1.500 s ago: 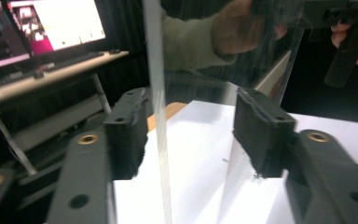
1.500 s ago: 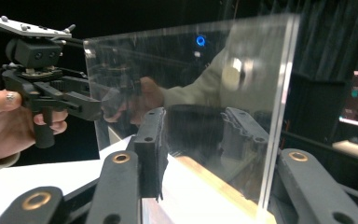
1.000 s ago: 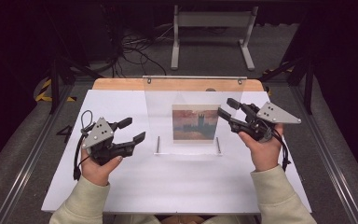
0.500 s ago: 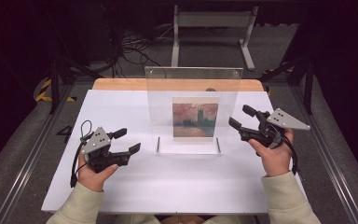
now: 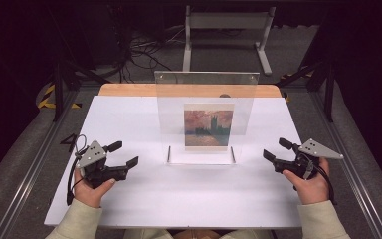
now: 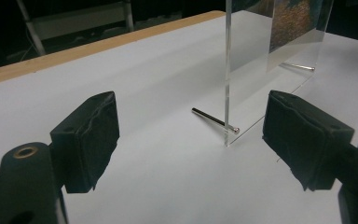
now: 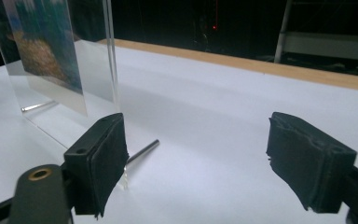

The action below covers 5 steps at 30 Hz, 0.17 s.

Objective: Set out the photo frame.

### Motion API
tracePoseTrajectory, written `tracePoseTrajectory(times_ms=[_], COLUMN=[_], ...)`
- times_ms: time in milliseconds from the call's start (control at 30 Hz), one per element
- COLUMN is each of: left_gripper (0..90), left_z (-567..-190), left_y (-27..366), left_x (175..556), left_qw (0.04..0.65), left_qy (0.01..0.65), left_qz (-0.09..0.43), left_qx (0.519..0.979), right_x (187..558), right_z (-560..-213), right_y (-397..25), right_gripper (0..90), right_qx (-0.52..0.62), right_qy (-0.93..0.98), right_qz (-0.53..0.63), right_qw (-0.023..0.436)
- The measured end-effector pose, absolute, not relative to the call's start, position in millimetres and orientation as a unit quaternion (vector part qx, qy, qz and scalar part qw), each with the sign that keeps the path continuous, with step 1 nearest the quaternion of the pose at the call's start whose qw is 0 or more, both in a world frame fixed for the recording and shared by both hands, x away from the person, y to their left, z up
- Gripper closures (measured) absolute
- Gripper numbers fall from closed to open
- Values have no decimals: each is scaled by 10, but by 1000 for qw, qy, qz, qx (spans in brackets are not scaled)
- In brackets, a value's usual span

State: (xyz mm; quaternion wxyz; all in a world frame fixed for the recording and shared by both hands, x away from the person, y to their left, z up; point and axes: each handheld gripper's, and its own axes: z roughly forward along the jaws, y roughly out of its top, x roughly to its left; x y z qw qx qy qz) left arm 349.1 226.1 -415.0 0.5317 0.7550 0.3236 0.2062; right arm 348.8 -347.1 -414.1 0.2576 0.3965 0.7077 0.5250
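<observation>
High view: a clear acrylic frame (image 5: 205,117) stands upright near the middle of the white table (image 5: 189,199), toward the far half. A picture (image 5: 208,127) of a reddish sky over dark towers sits inside it. Two thin metal pins (image 5: 169,154) at the base serve as feet, one at each lower corner. A wooden strip (image 5: 129,90) runs along the far edge of the table. The left gripper (image 5: 127,155) is held in the left hand (image 5: 92,186), low and to the left of the frame, well apart from it; its jaws are spread and hold nothing. The right gripper (image 5: 276,149) is held in the right hand (image 5: 311,184), to the right of the frame and apart from it; its jaws are likewise spread and empty. A grey metal stand (image 5: 226,30) is on the floor beyond the table.

Left gripper view: both black pads (image 6: 86,140) stand wide apart, with bare table between them. The frame (image 6: 279,28) is seen edge-on, just ahead and toward the right pad, not touched. One pin (image 6: 213,121) passes through its near corner and lies on the table.

Right gripper view: the pads (image 7: 310,161) are wide apart, nothing between them. The frame (image 7: 51,56) stands ahead at the left, beyond the left pad; whether pad and frame touch cannot be told. A pin (image 7: 142,151) lies beside that pad.
</observation>
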Motion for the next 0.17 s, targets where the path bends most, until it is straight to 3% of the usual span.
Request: tracePoseTrajectory(times_ms=[167], left_gripper=[185], left_z=[-4159], left_y=[2260], left_x=[3501], left_qw=[534], left_qy=[324], left_qz=[205], left_qx=[753], right_x=[3492], right_z=[-4153], right_y=[-3454], right_gripper=[188], right_qx=[390], right_qy=[710], right_qz=[525], right_qw=[261])
